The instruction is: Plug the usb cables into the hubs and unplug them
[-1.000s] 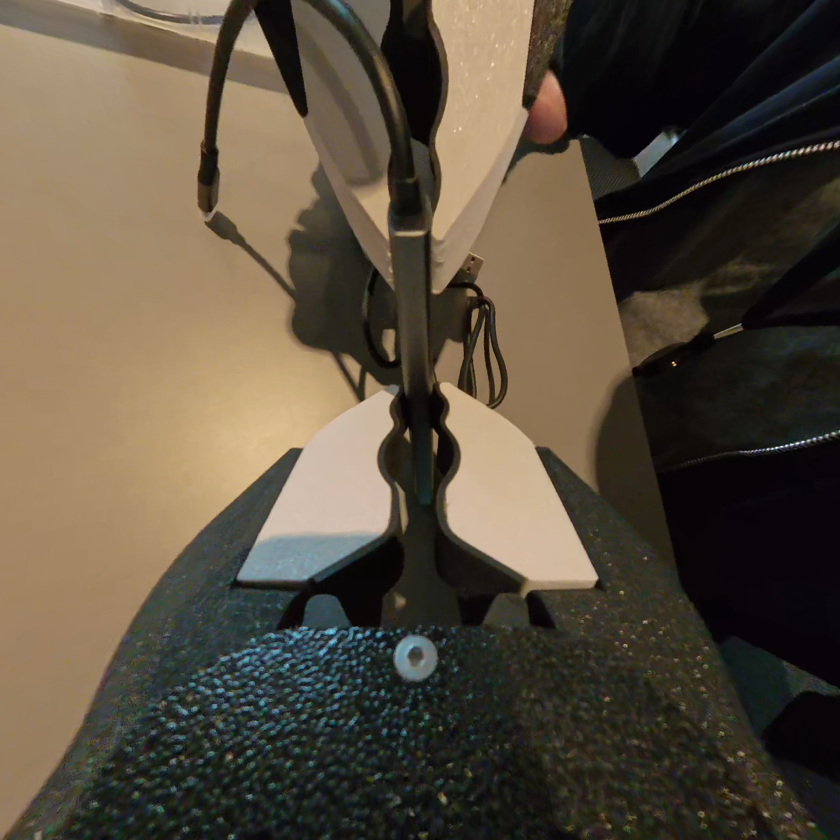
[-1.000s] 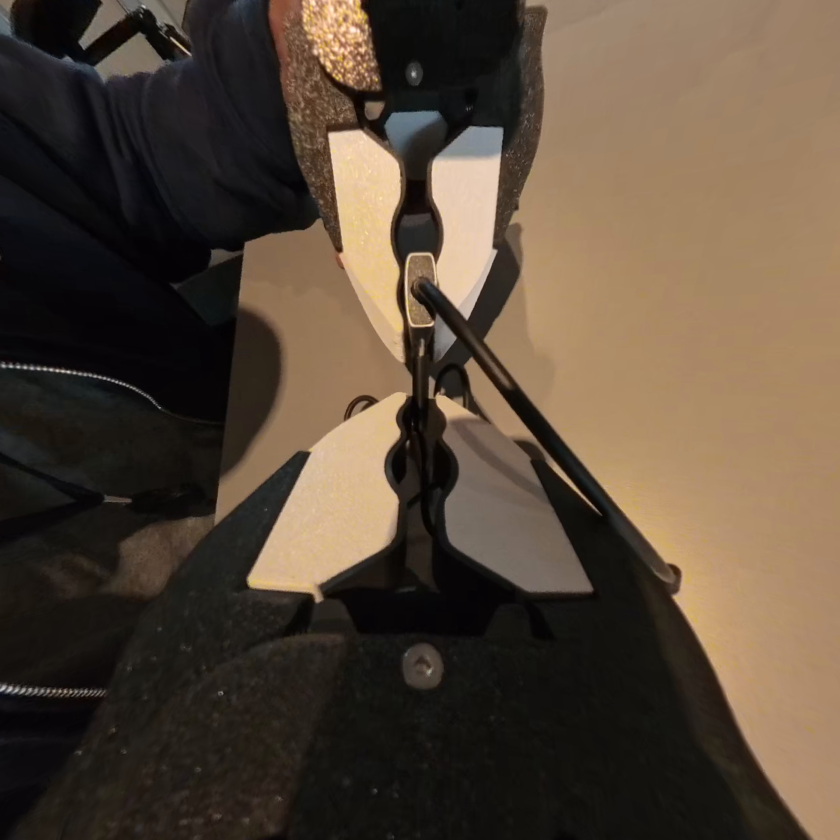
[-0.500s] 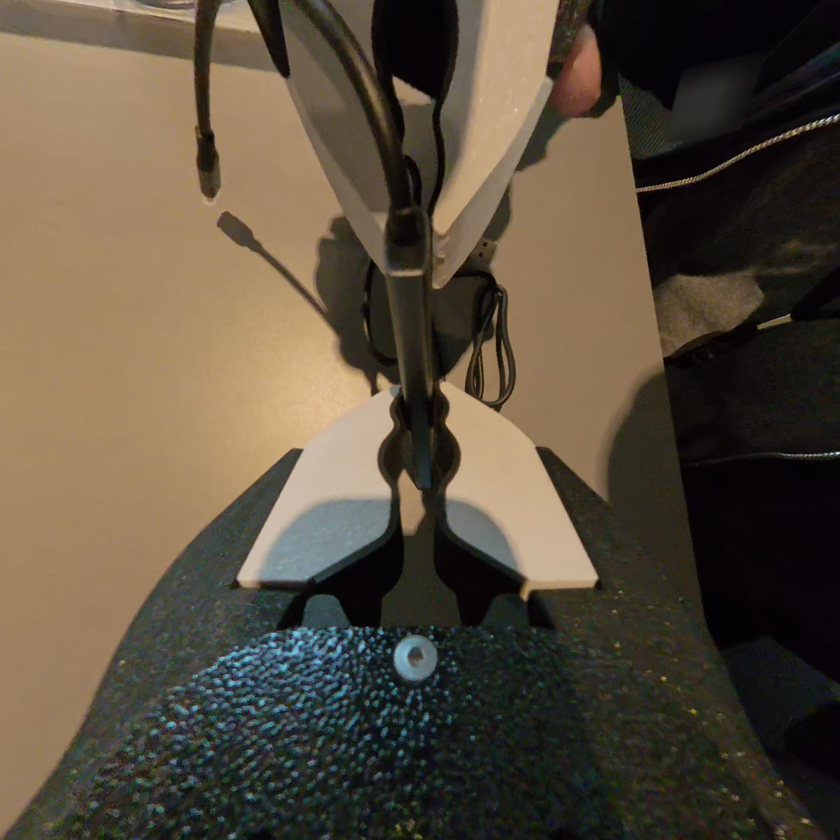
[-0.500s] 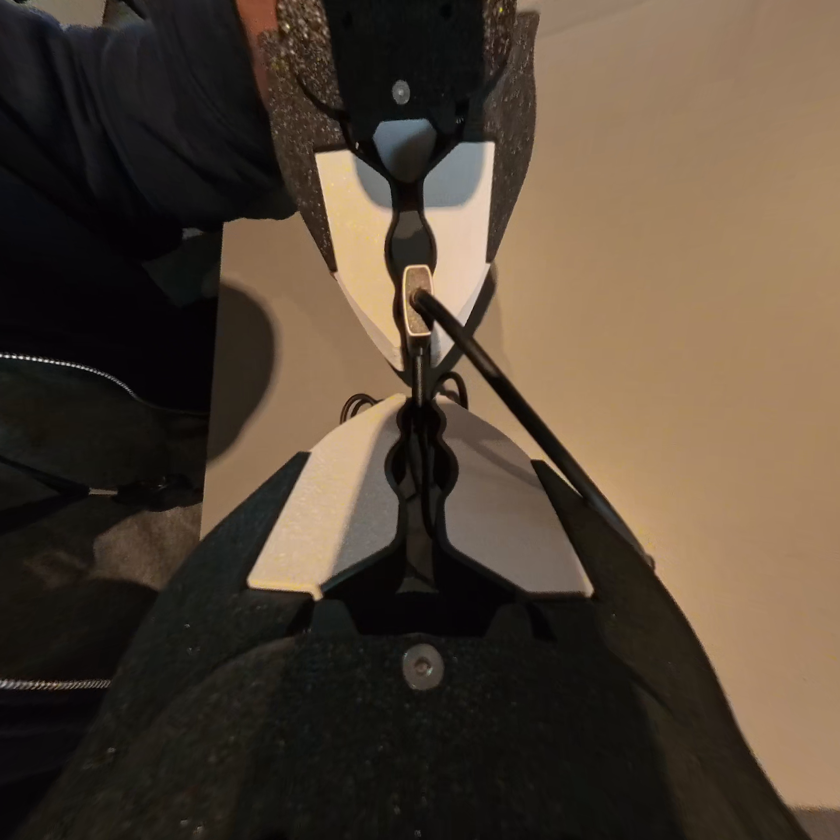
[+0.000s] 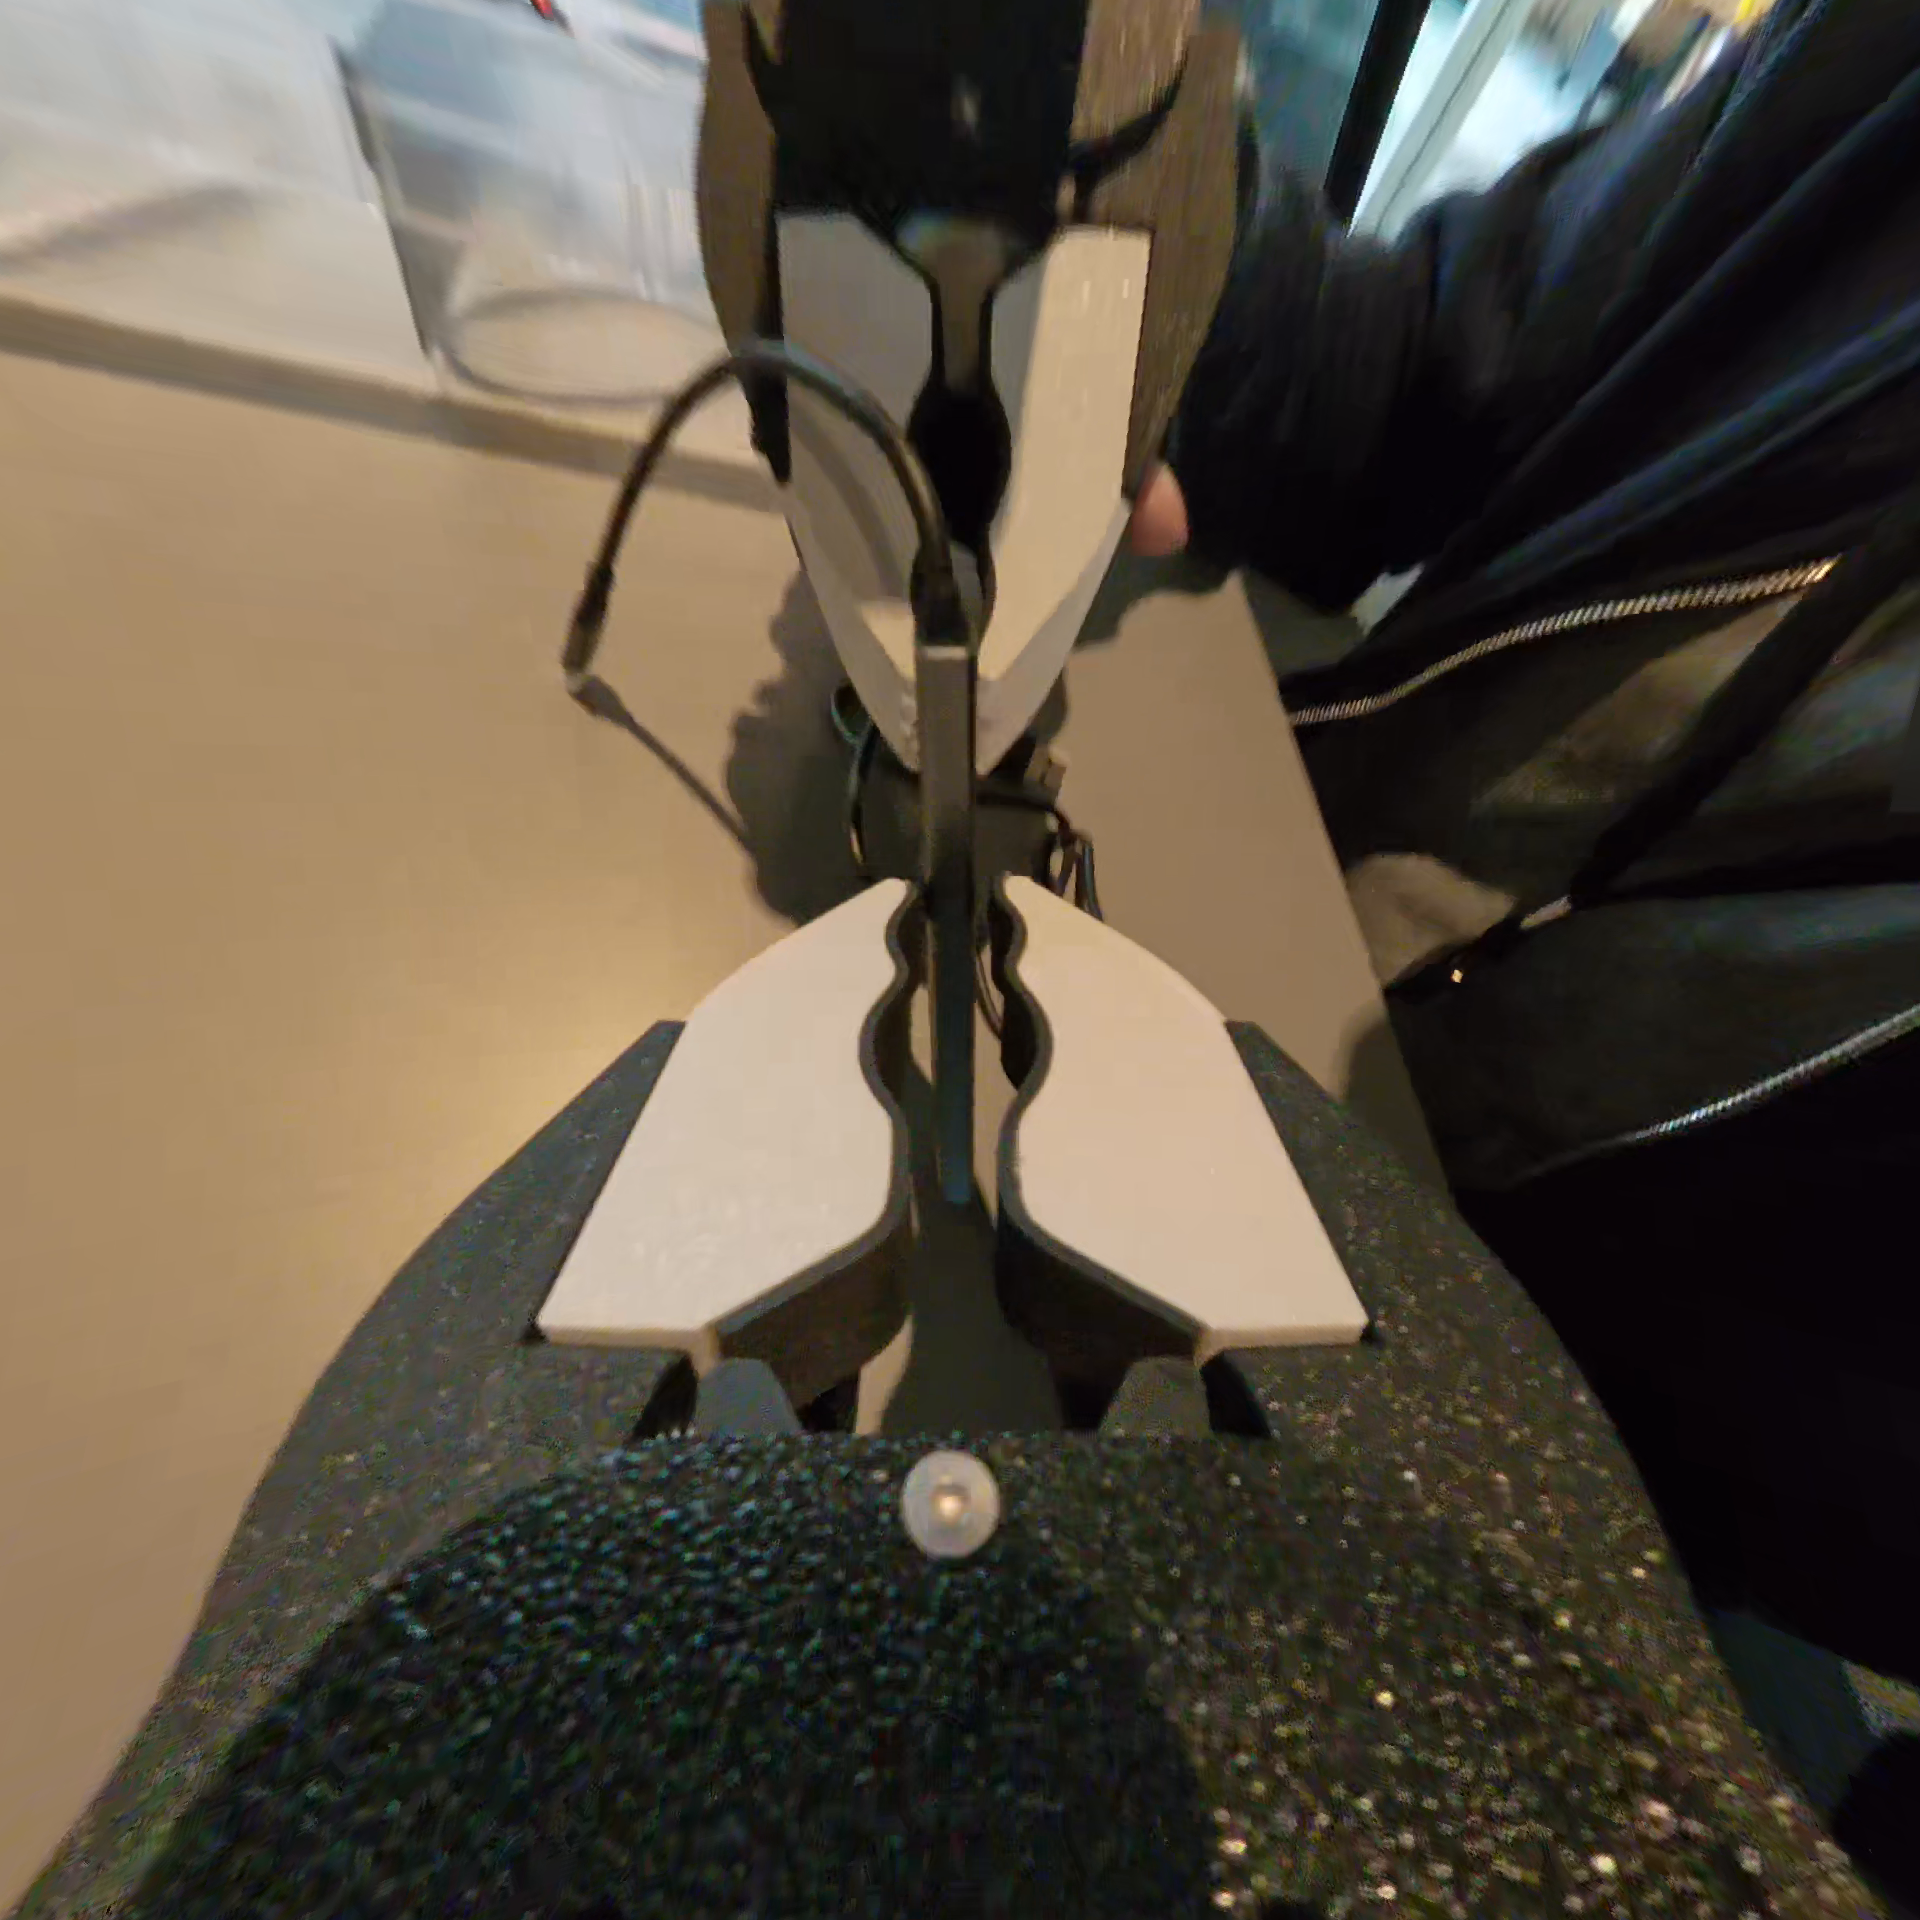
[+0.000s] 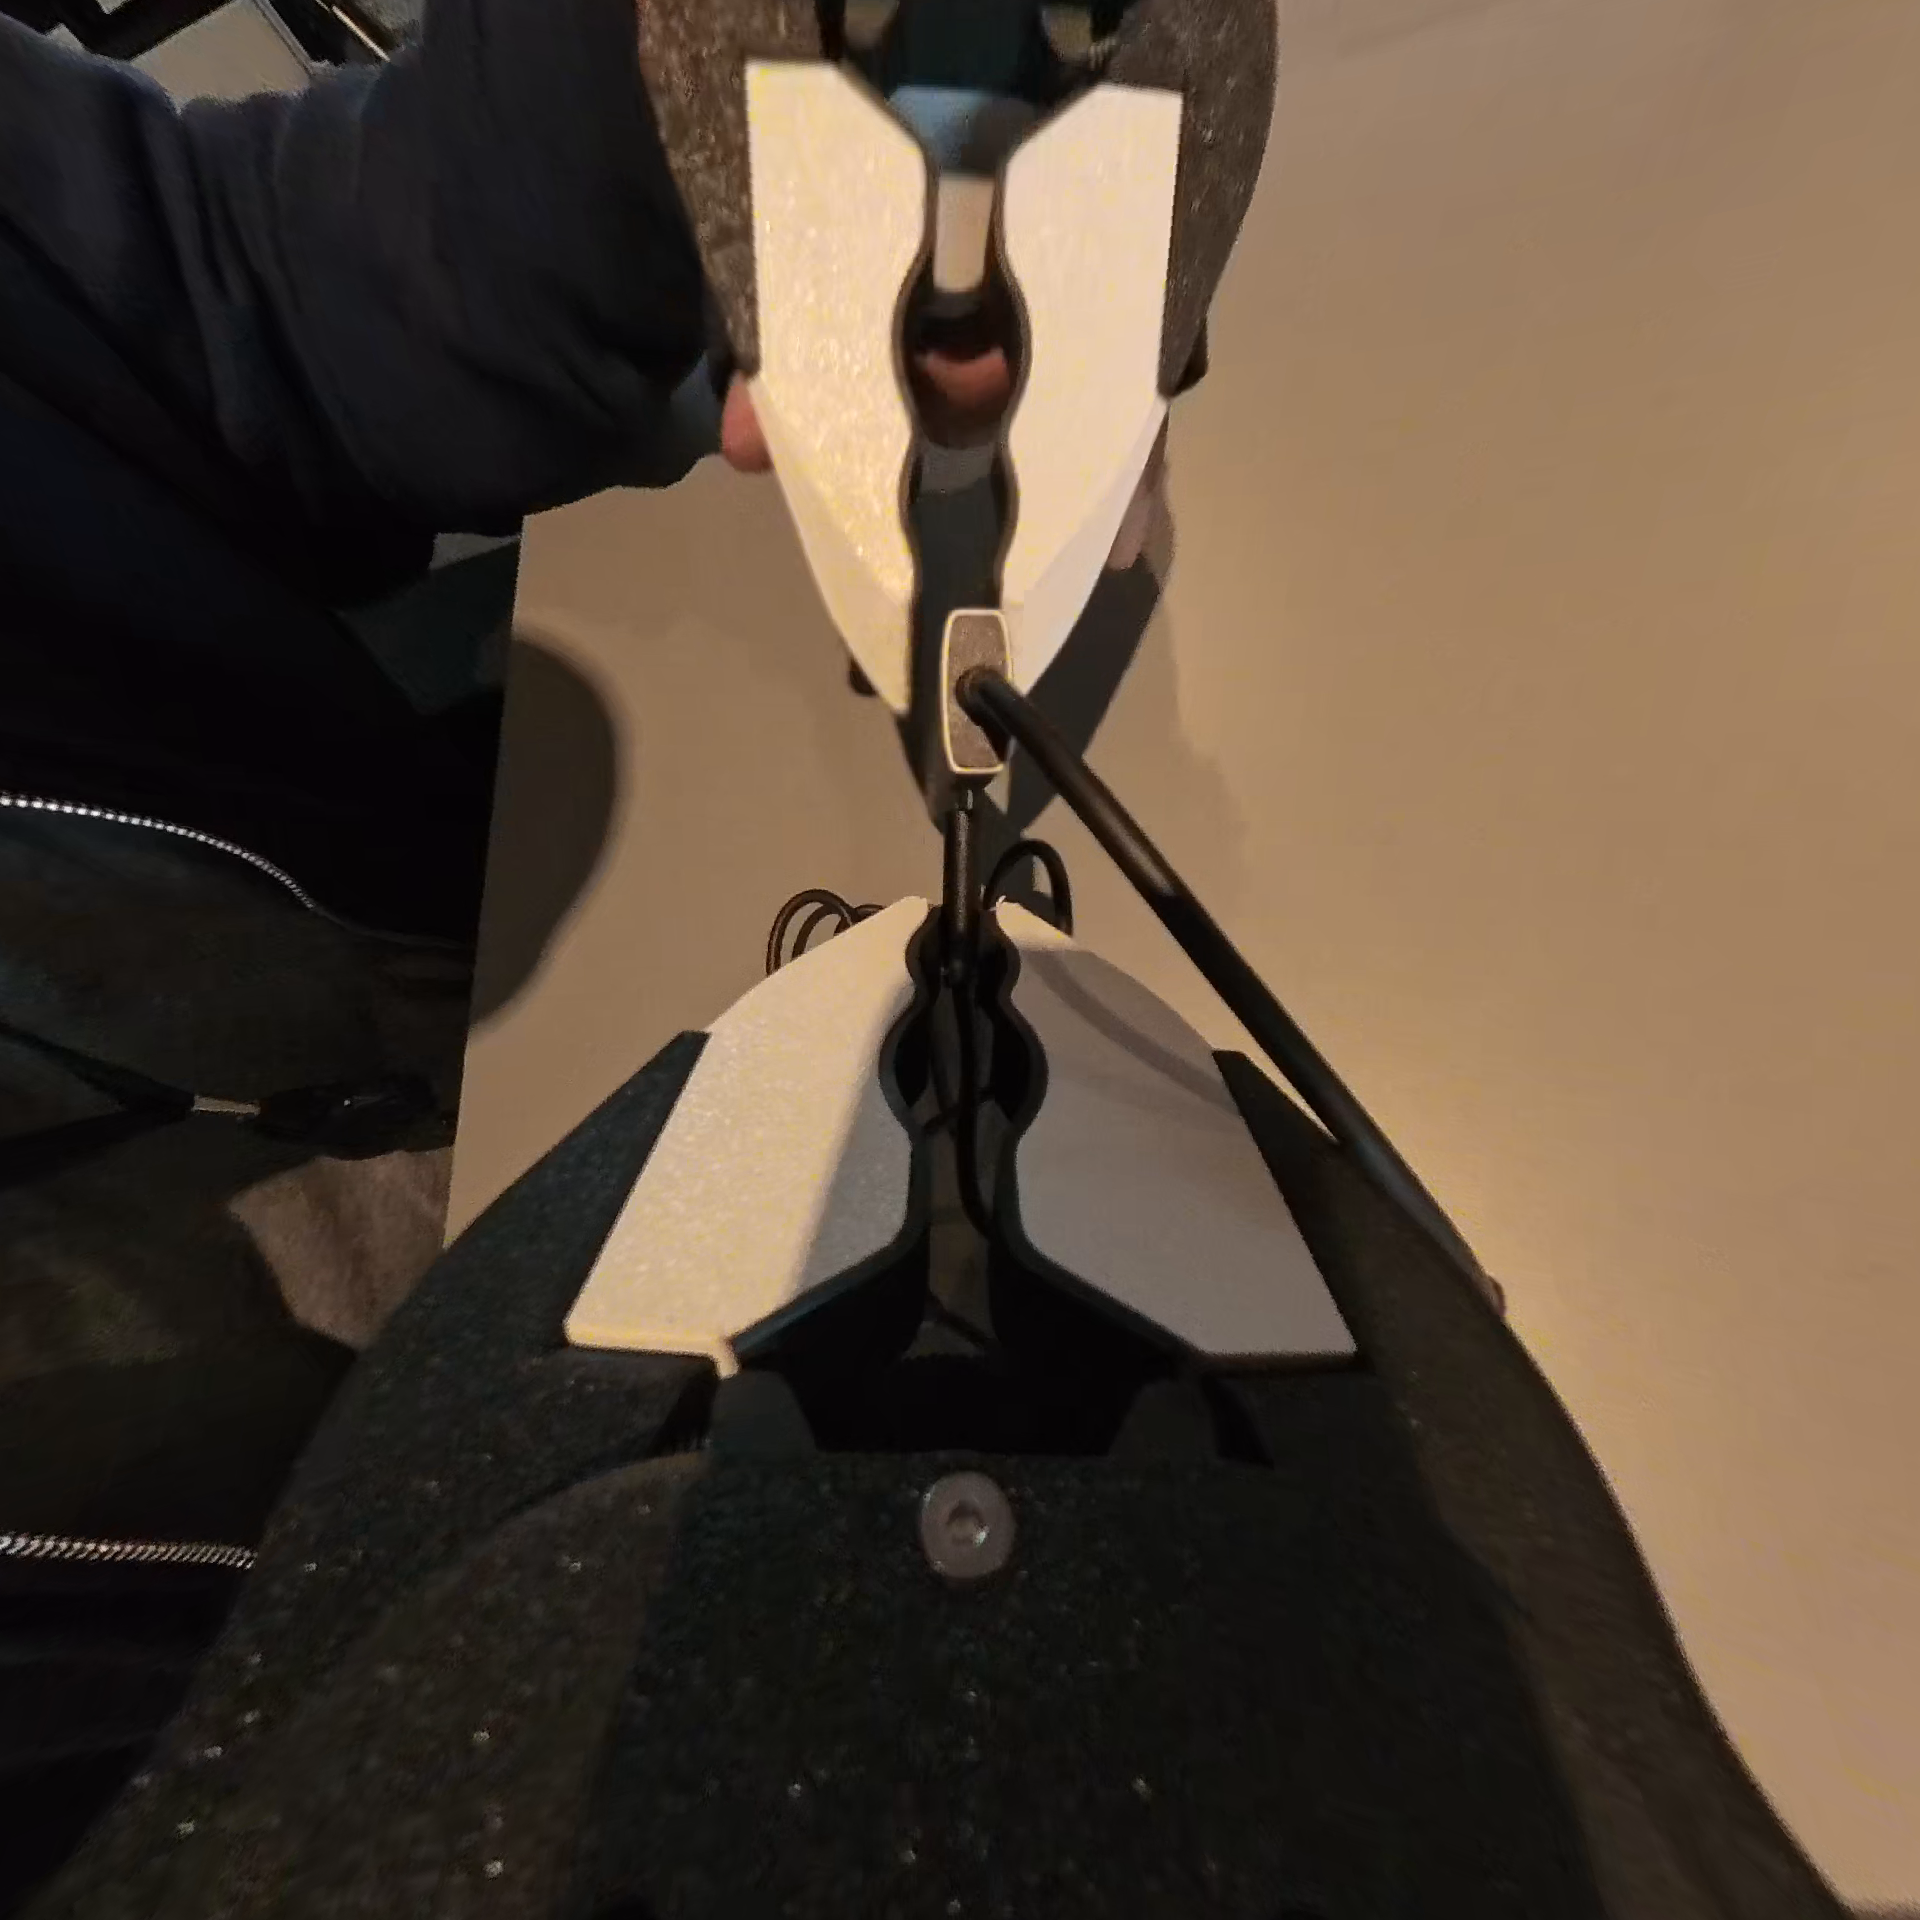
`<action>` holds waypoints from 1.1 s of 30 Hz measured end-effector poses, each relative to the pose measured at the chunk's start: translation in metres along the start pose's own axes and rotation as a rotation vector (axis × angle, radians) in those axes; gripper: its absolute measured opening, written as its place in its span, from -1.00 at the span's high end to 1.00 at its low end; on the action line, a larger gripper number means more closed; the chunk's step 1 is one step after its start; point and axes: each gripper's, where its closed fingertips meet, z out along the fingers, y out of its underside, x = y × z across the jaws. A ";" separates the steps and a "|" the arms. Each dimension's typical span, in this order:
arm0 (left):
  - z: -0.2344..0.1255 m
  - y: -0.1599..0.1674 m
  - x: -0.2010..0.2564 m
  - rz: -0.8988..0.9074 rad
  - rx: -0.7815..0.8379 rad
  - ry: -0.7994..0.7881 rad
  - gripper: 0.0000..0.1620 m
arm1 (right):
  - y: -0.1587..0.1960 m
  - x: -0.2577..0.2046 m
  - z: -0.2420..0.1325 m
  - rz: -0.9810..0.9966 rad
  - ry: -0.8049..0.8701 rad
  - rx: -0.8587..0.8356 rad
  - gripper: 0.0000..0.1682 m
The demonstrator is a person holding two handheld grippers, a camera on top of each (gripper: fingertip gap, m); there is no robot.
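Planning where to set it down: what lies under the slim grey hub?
Coiled black cables on the beige table; the slim grey hub and left claw hide most of them.

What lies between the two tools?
The grey hub gripped by the left tool and a black plug in the right tool; both wrist views show it.

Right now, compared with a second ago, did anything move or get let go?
Only small moves. The left gripper tipped up, so the clear tub beyond the table shows more. The hub's loose cable end hangs lower in the left view, close to its shadow. Nothing was grabbed or let go: the left jaws stay shut on the hub, the right gripper stays shut on the thin cable.
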 end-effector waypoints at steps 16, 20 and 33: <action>0.004 -0.003 0.002 0.019 0.027 0.033 0.88 | 0.000 -0.003 0.002 -0.026 -0.024 0.004 0.94; 0.007 -0.003 0.003 0.022 0.013 0.034 0.88 | 0.003 -0.005 0.003 -0.026 -0.039 -0.018 0.94; 0.007 -0.001 0.006 0.032 -0.015 0.045 0.89 | 0.000 -0.007 0.004 -0.020 -0.059 -0.019 0.94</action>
